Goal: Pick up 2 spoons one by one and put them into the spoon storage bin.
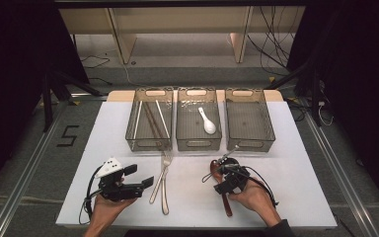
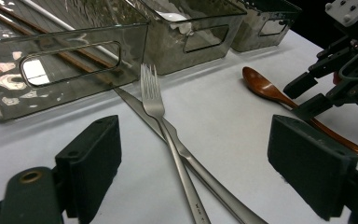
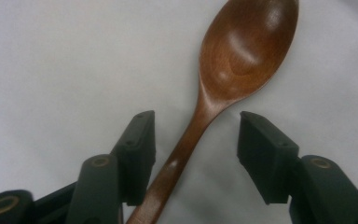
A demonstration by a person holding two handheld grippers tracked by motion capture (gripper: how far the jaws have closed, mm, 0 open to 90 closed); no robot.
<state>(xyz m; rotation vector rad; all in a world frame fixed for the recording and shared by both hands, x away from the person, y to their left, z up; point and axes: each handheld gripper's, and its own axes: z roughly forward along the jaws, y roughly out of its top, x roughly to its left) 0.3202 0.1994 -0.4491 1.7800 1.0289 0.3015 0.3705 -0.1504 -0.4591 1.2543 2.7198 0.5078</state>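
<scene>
A smooth, glossy brown wooden spoon (image 3: 242, 60) with an oval bowl lies flat on the matte white tabletop (image 1: 296, 163). The right claw (image 3: 196, 144) straddles its thin handle, jaws partly open, the pads not yet pressing the wood. The left claw (image 2: 193, 163) rests wide open and holds nothing, aimed at a shiny metal fork (image 2: 161, 126) crossed over a metal knife (image 2: 205, 175). Behind stand three clear plastic bins (image 1: 149, 121): one with chopsticks (image 1: 150, 118), one with a white spoon (image 1: 207, 121).
</scene>
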